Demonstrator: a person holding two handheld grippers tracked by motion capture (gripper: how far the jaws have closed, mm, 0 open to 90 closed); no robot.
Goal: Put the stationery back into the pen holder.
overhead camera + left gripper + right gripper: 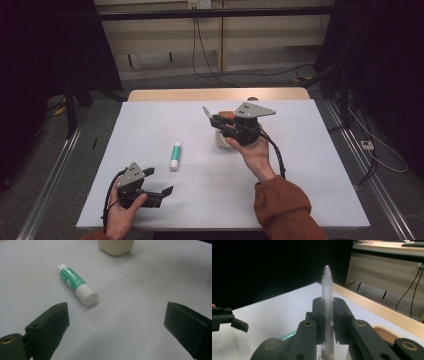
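The right gripper (328,322) is clenched on a frosted pen (327,292); its long axis follows the jaws, with the capped tip pointing away from the hand. The left gripper (116,322) is released.

Left gripper (117,322): jaws stand wide apart, nothing between them. Green-and-white glue stick (76,284) lies on its side on the white table (140,290), just ahead. Beige container (116,246) stands beyond, at the top edge.
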